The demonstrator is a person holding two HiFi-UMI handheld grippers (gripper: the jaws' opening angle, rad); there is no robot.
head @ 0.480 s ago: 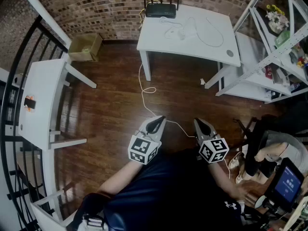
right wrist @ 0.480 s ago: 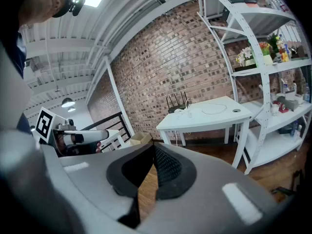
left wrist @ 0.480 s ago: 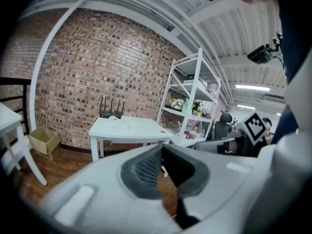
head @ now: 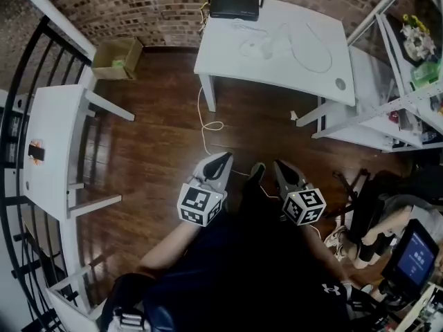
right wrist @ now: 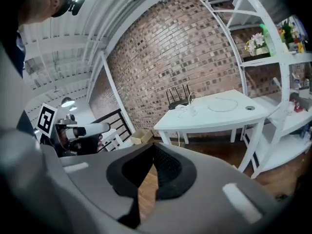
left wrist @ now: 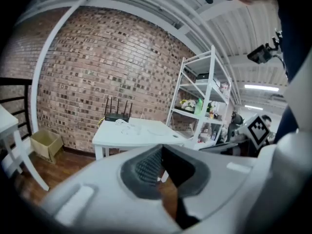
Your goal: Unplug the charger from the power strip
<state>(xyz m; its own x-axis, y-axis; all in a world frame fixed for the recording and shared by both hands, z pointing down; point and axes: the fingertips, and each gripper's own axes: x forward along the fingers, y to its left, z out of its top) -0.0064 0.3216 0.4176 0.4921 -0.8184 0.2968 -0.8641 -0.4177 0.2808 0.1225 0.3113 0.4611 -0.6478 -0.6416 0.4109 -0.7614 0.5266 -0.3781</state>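
Lying on table [head: 304, 81], charger [head: 266, 48] is far from jaws.

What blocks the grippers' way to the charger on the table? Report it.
Nothing visible. Between the left gripper, the right gripper and the table lies only floor, with a thin white cable on it.

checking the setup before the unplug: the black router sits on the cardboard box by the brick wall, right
No. The head view shows the black router on the white table, at its edge nearest the brick wall; the cardboard box stands on the floor beside the table, with no router on it.
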